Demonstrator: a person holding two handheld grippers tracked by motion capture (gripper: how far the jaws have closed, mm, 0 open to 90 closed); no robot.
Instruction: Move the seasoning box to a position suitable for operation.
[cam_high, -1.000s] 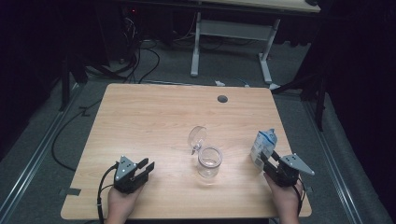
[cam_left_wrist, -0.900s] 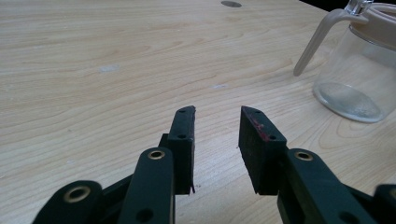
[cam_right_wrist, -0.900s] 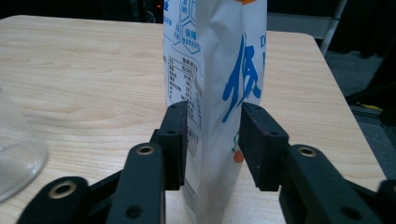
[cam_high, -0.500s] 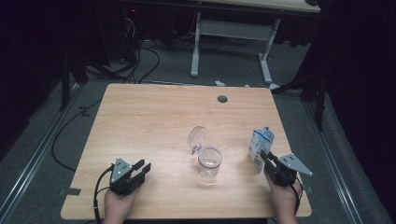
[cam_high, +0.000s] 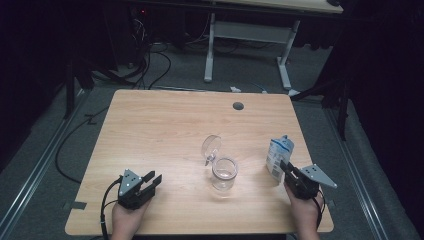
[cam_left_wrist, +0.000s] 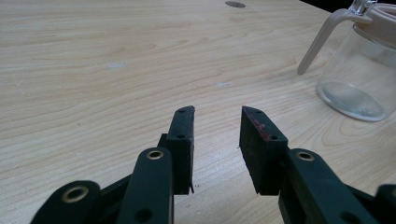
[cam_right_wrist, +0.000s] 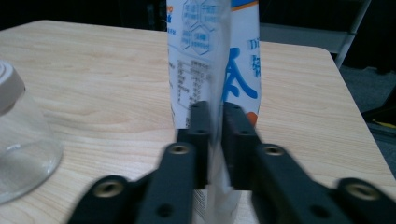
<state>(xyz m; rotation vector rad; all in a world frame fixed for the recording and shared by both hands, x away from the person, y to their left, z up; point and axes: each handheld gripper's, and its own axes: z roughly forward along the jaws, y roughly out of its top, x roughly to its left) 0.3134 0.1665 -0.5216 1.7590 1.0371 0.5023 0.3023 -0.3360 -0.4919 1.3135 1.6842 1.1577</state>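
The milk carton (cam_right_wrist: 212, 60) is pinched at its edge by the right gripper (cam_right_wrist: 214, 126), whose jaws have just reopened slightly, near the desk's (cam_high: 165, 125) right edge. The left gripper (cam_left_wrist: 217, 135) is held released. Dark surroundings are seen.

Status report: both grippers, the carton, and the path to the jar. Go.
Right gripper fingers have just closed, pinching the carton's edge. Left gripper open, empty, resting on the table. Glass jar open, lid tipped back. Path clear.

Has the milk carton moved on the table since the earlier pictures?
No. The milk carton stands at the same spot near the table's right edge, level with the glass jar. The right tongs pinch its edge.
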